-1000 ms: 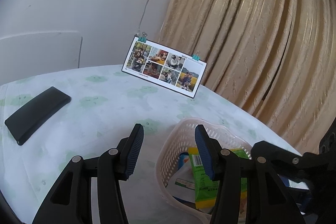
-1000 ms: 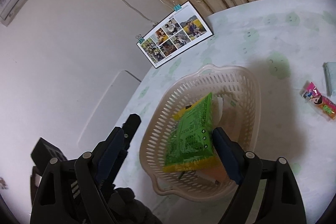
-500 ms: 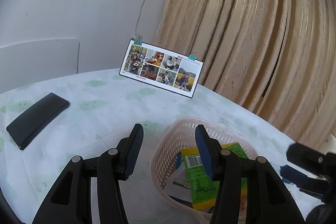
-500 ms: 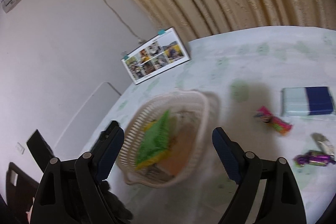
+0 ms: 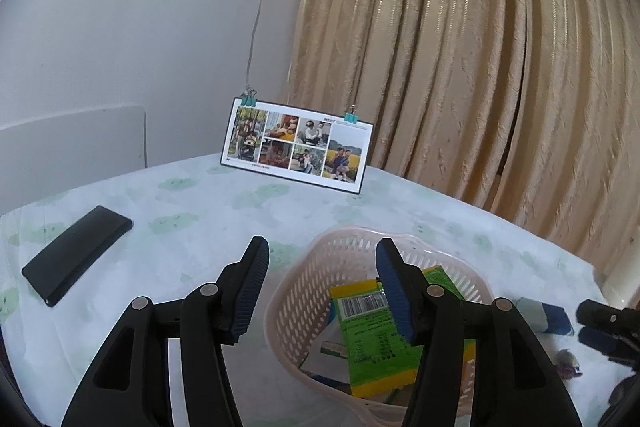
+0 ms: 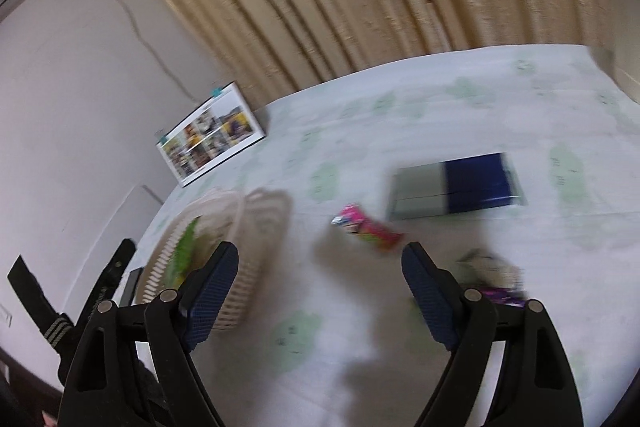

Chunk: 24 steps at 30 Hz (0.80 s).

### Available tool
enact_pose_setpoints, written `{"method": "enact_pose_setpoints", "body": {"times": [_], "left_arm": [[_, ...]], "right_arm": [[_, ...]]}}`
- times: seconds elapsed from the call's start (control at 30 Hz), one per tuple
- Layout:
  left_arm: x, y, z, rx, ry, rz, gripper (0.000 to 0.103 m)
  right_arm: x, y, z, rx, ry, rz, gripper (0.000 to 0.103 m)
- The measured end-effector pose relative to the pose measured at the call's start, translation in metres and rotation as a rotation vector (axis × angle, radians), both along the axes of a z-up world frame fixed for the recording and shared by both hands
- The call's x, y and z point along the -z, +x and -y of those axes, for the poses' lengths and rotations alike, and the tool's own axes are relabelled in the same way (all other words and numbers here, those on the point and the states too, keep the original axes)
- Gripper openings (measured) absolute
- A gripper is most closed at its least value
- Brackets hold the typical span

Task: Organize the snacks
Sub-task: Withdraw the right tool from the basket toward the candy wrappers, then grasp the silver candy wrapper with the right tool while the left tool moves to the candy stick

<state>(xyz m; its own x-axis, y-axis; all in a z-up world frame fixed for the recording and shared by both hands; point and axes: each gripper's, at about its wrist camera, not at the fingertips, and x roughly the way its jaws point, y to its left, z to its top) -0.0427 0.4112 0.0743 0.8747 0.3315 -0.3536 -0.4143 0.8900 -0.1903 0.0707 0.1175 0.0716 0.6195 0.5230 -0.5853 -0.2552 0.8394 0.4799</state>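
While the left gripper [image 5: 320, 283] hangs spread and empty over the basket [image 5: 304, 291], the right gripper [image 6: 320, 291], also spread, faces loose snacks. Pink packet [image 6: 368, 227] lies just ahead: likely next pick, needing descent and closure.

Cream basket [image 5: 304, 291] holds a green packet [image 5: 372, 339]; pink snack [image 6: 366, 227] lies on the table beside it.

Left gripper [image 5: 322, 277] gapes empty over the basket [image 5: 304, 291]; green packet [image 5: 372, 339] inside, phone [image 5: 76, 254] left of the basket
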Motion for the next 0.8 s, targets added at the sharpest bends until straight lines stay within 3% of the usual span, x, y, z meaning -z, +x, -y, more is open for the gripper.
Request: {"method": "enact_pose_setpoints", "body": {"times": [0.17,0.33,0.8], "left_arm": [[0.001,0.001,0.005,0.006,0.018,-0.008,0.057],[0.0,0.003,0.015,0.027,0.047,-0.015,0.057],[-0.002,0.007,0.054,0.174,0.076,-0.047,0.058]], "right_arm": [[0.004,0.002,0.027,0.057,-0.023,-0.007,0.072],[0.012,0.006,0.045,0.11,-0.096,-0.022,0.057],[0.04,0.015,0.048,0.069,-0.281,-0.084,0.053]]}}
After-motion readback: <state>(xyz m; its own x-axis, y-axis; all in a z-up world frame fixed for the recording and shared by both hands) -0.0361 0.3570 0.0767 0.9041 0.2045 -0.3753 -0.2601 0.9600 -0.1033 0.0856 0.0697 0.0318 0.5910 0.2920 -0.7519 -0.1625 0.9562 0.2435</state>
